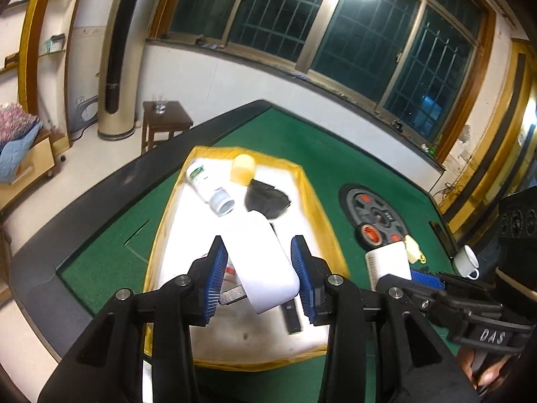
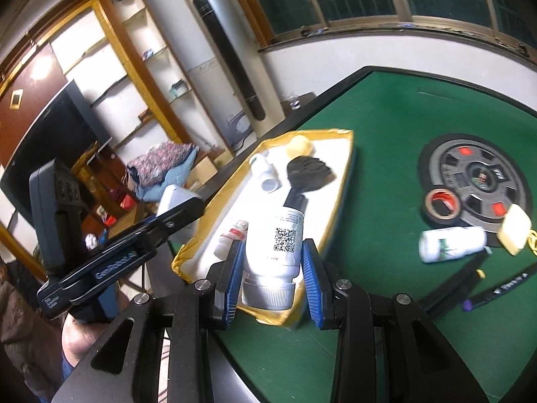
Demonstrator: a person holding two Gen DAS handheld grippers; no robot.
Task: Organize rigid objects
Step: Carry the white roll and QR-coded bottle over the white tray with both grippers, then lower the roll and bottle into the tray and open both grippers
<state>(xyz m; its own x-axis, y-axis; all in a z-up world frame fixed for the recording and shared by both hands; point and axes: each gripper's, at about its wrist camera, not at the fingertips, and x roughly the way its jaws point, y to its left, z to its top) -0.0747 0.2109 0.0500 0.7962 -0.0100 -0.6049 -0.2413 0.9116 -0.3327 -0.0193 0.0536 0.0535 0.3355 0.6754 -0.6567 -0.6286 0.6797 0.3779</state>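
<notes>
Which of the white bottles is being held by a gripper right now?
The white bottle with the QR code, gripped by the right gripper over the yellow-rimmed tray. The green-labelled bottle lies in the tray, another on the green table.

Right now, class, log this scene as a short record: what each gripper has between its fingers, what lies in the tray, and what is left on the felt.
left gripper: around a white box over the tray
right gripper: around a white QR-code bottle
tray: green-label bottle, yellow cap, black brush
felt: tape roll, another bottle, weight plate
</notes>
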